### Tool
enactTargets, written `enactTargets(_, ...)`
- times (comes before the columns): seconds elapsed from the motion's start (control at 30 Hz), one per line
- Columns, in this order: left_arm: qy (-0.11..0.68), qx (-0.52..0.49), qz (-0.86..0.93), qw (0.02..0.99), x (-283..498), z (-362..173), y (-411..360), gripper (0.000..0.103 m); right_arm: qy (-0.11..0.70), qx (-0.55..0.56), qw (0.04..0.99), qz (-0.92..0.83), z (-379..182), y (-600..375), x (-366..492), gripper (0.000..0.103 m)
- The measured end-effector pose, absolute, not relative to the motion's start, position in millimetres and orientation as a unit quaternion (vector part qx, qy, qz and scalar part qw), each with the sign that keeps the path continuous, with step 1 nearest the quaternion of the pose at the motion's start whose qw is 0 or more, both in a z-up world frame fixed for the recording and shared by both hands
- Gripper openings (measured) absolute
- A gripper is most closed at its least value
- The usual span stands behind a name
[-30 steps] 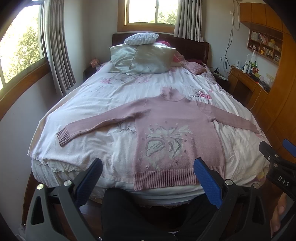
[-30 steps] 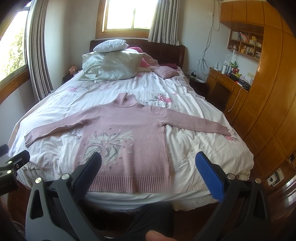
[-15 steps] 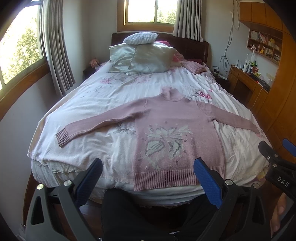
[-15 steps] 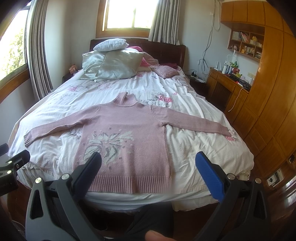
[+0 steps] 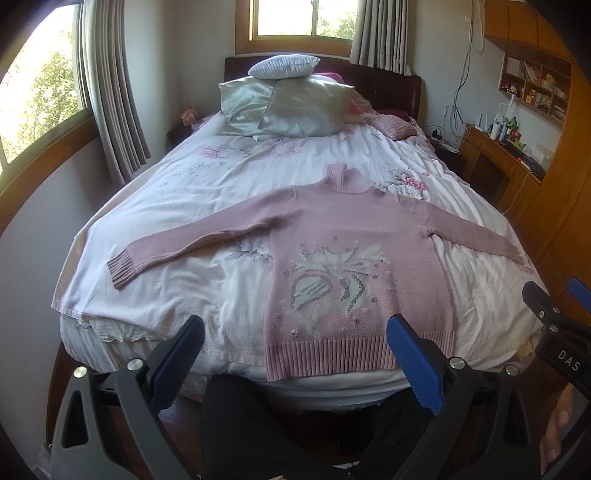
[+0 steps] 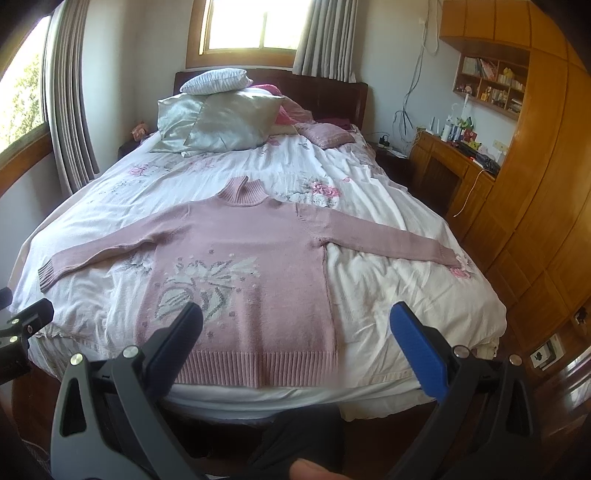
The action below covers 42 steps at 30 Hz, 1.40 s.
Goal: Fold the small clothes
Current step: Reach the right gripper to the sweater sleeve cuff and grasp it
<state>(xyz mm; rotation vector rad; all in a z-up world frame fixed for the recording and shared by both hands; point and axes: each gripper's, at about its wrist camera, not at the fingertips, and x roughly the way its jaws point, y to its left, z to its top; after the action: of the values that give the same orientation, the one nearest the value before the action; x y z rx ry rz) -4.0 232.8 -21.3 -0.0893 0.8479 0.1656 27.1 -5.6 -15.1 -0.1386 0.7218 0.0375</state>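
i hold the left tongs [image 5: 295, 354] and right tongs [image 6: 299, 339] spread wide and empty short of the pink sweater [image 6: 240, 280] lying flat on the bed [image 6: 406, 295], whose hem seems to overhang, so a careless pinch could drag it off.

Home bedroom: made bed [image 5: 229, 192], stacked pillows [image 5: 295, 110], curtained windows [image 6: 251, 26], wooden desk [image 6: 454, 162].
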Motion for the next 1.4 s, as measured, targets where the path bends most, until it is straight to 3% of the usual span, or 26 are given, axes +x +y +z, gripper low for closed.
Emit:
enactTargets(0.2,0.405,-0.057,0.032,0.912,22.0,-41.1,231.9,0.099,0.308,-0.060,0.947,0.066,-30.2,-22.2,47.5,0.100)
enactTargets(0.37,0.330,-0.121,-0.090,0.932,35.9,-59.9,237.1,0.099,0.361,0.000,0.930,0.074,-61.7,-67.9,102.6,0.100)
enactTargets(0.47,0.362,-0.160,-0.102,0.913,65.6,-74.9,235.2,0.099,0.389,0.093,0.913,0.073,-84.9,-120.8,138.9,0.100)
enactTargets(0.53,0.378,-0.168,-0.107,0.904,82.0,-83.9,231.9,0.099,0.413,0.162,0.894,0.065,-105.9,-164.5,165.9,0.086)
enactTargets(0.57,0.381,-0.169,-0.105,0.903,88.1,-87.0,229.2,0.099,0.425,0.191,0.883,0.061,-116.3,-184.7,178.7,0.063)
enactTargets(0.6,0.382,-0.167,-0.102,0.903,93.5,-89.7,226.3,0.099,0.437,0.221,0.870,0.055,-128.6,-206.3,191.8,0.047)
enactTargets(0.73,0.397,-0.163,-0.097,0.898,111.8,-104.6,219.4,0.099,0.445,0.355,0.822,0.031,-180.7,-302.6,241.8,0.045)
enactTargets(0.9,0.426,-0.175,-0.089,0.883,133.8,-128.1,218.7,0.099,0.404,0.466,0.786,-0.040,-230.9,-424.5,294.2,0.034)
enactTargets(1.1,0.452,-0.201,-0.076,0.866,160.4,-155.8,217.3,0.099,0.336,0.571,0.743,-0.097,-284.7,-535.0,350.2,0.034)
enactTargets(1.4,0.474,-0.207,-0.076,0.852,193.3,-179.2,199.5,0.099,0.337,0.587,0.721,-0.148,-329.6,-575.2,392.3,0.032)
